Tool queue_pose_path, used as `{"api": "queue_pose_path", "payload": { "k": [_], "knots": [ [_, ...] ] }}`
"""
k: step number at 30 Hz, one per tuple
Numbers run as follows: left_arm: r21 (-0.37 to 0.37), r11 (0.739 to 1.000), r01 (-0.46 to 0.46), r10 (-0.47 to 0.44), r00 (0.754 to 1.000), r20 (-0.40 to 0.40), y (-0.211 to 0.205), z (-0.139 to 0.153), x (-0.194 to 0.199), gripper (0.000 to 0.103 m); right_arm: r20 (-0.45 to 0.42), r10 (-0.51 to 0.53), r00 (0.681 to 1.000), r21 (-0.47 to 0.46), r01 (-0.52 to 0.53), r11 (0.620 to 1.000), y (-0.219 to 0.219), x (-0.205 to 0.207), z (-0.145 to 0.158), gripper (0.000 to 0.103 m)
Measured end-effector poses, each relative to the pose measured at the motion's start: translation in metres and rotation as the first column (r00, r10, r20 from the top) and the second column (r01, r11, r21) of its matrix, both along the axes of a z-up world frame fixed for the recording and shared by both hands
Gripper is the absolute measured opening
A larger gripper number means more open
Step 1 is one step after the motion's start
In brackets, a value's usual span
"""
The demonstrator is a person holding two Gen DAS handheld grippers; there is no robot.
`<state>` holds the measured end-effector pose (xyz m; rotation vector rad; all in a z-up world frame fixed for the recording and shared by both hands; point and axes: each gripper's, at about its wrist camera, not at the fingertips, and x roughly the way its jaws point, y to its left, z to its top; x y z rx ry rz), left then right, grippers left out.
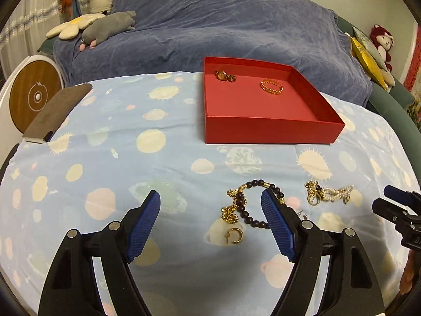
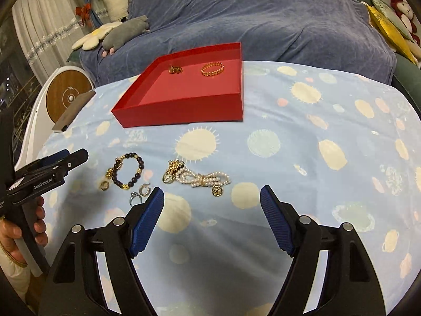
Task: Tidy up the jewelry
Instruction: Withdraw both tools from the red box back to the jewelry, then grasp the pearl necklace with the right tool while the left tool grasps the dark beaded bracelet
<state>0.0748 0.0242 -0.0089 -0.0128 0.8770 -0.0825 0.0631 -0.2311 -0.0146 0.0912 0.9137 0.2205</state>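
Note:
A red box (image 1: pixel 263 129) (image 2: pixel 184 110) stands at the far side of the planet-print cloth, holding a gold watch (image 1: pixel 225 75) (image 2: pixel 175 69) and a gold chain bracelet (image 1: pixel 271 86) (image 2: pixel 212 69). Loose pieces lie nearer: a dark bead bracelet (image 1: pixel 256 183) (image 2: pixel 140 162), a pearl bracelet (image 1: pixel 334 192) (image 2: pixel 205 177), a gold hoop earring (image 1: pixel 235 235) and a silver ring (image 2: pixel 134 196). My left gripper (image 1: pixel 210 194) (image 2: pixel 76 155) hovers open over the bead bracelet, its right finger covering part of it. Just right of the pearl bracelet, my right gripper (image 2: pixel 212 191) (image 1: pixel 381 197) is open and holds nothing.
A dark flat case (image 1: pixel 55 110) lies at the cloth's far left edge beside a round wooden disc (image 1: pixel 34 97). A sofa under a blue cover (image 1: pixel 210 26) with plush toys runs behind. A person's hand (image 2: pixel 15 231) grips the left handle.

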Motion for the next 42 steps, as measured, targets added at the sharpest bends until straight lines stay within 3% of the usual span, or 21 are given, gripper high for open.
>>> {"api": "queue_pose_path", "payload": {
  "k": [9,16,18,22,29,34,38,42],
  "knots": [
    [-0.034,0.999,0.02,-0.021,0.999,-0.026,-0.002,-0.007,0.004,0.076,0.001,0.077,0.997,-0.046,-0.077,0.996,0.019,0.018,-0.018,0.071],
    [-0.034,0.999,0.033,-0.034,0.999,-0.038,-0.001,-0.01,0.005,0.076,-0.019,0.151,0.988,-0.007,-0.151,0.988,0.028,0.039,-0.026,0.071],
    [-0.031,0.999,0.038,-0.039,0.998,-0.044,-0.002,-0.013,0.004,0.076,-0.026,0.158,0.987,-0.017,-0.159,0.987,0.03,0.042,-0.031,0.071],
    [-0.035,0.998,0.047,-0.049,0.997,-0.057,0.0,-0.017,0.003,0.076,-0.057,0.175,0.983,-0.032,-0.177,0.984,0.034,0.044,-0.04,0.061],
    [-0.044,0.998,0.047,-0.051,0.996,-0.075,0.003,-0.022,0.001,0.076,-0.092,0.213,0.973,-0.071,-0.22,0.973,0.041,0.038,-0.04,0.059],
    [-0.057,0.998,0.038,-0.043,0.995,-0.088,0.007,-0.024,0.002,0.076,-0.045,0.229,0.972,-0.105,-0.233,0.967,0.047,0.037,-0.036,0.059],
    [-0.059,0.997,0.044,-0.049,0.995,-0.092,0.006,-0.026,0.002,0.076,-0.063,0.225,0.972,-0.107,-0.231,0.967,0.047,0.044,-0.043,0.059],
    [-0.068,0.996,0.05,-0.056,0.994,-0.094,0.008,-0.026,0.001,0.076,-0.072,0.223,0.972,-0.119,-0.231,0.966,0.046,0.042,-0.04,0.029]
  ]
}}
